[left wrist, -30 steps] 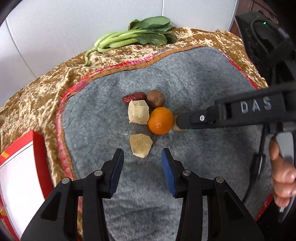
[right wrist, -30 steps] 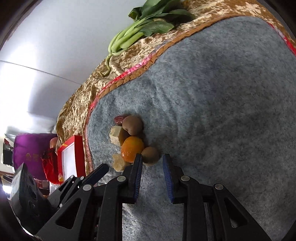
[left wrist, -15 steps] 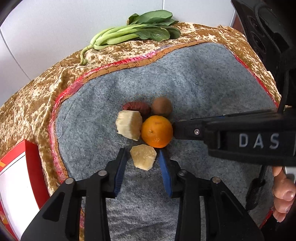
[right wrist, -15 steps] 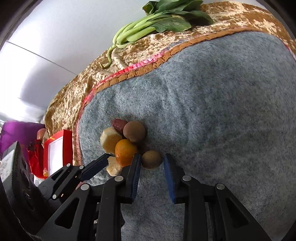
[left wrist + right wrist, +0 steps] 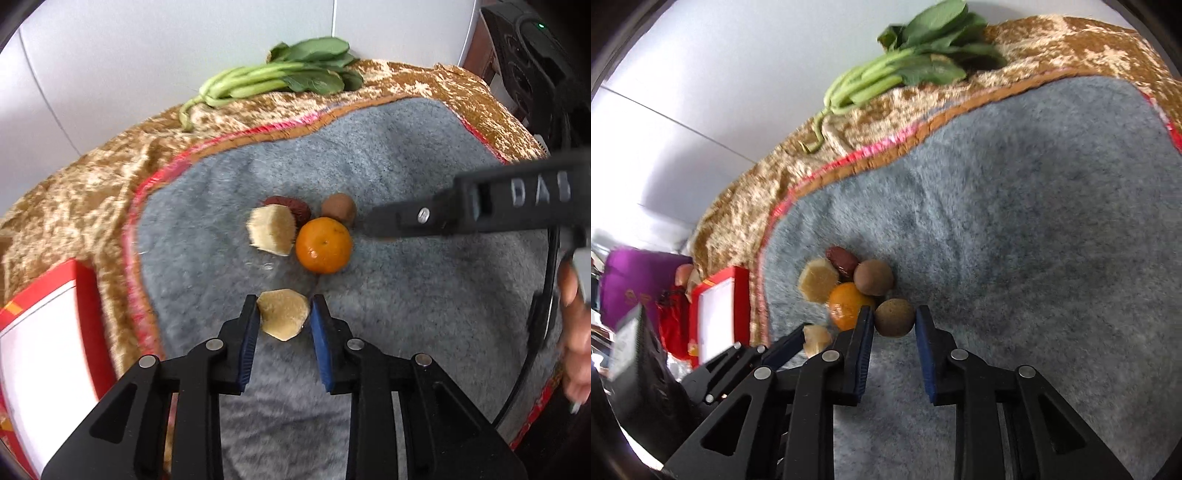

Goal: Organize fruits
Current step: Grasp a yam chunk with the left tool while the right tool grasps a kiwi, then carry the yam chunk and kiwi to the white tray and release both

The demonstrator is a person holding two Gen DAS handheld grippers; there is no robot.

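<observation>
On the grey fleece mat [image 5: 406,155], my left gripper [image 5: 283,321] has just been closing, and its blue pads [image 5: 246,332] now press both sides of the pale yellow cut chunk [image 5: 283,313], a little apart from the fruit cluster. Beyond it lie another pale fibrous chunk [image 5: 273,229], a dark red date [image 5: 291,206] and the round orange tangerine [image 5: 324,244]. To the right, my right gripper [image 5: 894,325] has closed narrow on a small round brown fruit [image 5: 894,316] touching the tangerine.
</observation>
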